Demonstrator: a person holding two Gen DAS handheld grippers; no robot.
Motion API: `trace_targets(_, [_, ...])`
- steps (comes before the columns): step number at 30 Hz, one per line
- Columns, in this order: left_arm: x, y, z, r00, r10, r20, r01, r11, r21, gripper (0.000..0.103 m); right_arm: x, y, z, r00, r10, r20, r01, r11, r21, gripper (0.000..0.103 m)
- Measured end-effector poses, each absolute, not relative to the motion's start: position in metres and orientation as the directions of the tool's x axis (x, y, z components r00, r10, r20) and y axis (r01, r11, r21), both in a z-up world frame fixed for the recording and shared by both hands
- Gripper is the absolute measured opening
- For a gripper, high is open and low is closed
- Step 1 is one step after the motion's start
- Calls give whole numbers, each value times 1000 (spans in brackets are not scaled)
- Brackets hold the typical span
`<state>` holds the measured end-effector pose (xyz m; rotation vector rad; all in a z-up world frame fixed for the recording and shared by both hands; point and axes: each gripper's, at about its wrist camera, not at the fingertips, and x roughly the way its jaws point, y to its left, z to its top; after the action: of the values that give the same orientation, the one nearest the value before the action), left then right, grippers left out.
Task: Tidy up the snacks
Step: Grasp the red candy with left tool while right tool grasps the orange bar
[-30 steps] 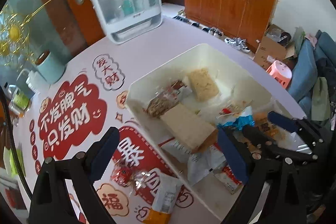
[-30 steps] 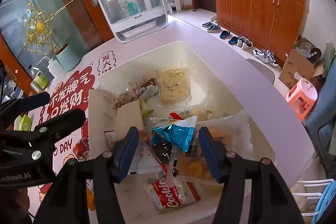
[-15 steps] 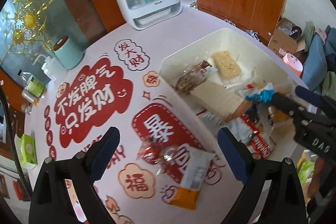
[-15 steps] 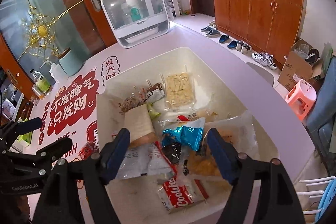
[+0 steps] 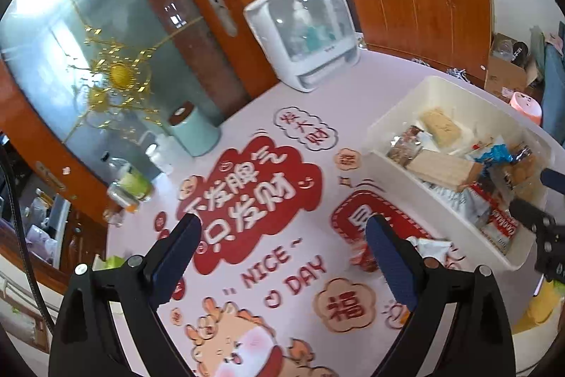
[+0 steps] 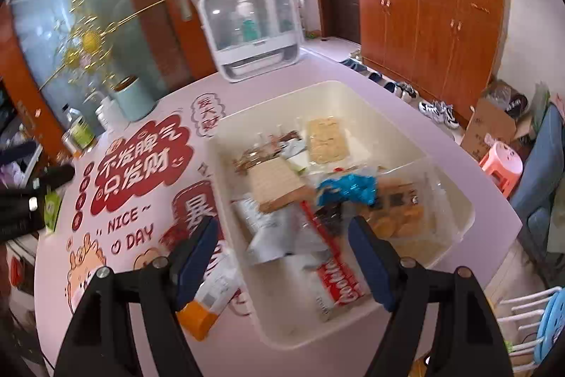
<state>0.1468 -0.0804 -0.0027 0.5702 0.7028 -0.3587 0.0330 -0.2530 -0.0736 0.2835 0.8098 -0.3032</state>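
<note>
A white bin on the pink table holds several snack packs, among them a blue wrapper, a tan box and a red cookie pack. The bin also shows in the left wrist view. My right gripper is open and empty above the bin's near end. My left gripper is open and empty over the red-printed table mat. Outside the bin lie a red candy pack and a white and orange pouch.
A white clear-door cabinet stands at the table's far side. A mint cup and bottles stand at the far left. Wooden cupboards, shoes, a cardboard box and a pink stool lie beyond the table's right edge.
Both grippers have pulled back and up from the bin. The left one has swung left over the mat. Both stay open and empty.
</note>
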Motion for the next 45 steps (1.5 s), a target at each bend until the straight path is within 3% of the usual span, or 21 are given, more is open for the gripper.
trace_targets(17, [129, -41, -61, 656, -96, -749, 562, 725, 399, 94, 18, -151, -101, 609, -116, -785, 263, 963, 61, 77])
trace_targets(29, [160, -48, -114, 535, -94, -839, 606, 735, 303, 94, 30, -154, -150, 570, 2, -822, 289, 935, 203, 77])
trace_targets(39, [200, -77, -162, 346, -154, -925, 645, 755, 116, 94, 53, -170, -191, 515, -31, -857, 417, 882, 219, 77])
trace_targets(45, [213, -101, -186, 290, -169, -942, 658, 750, 68, 94, 71, -160, -216, 488, -103, -867, 486, 857, 171, 78])
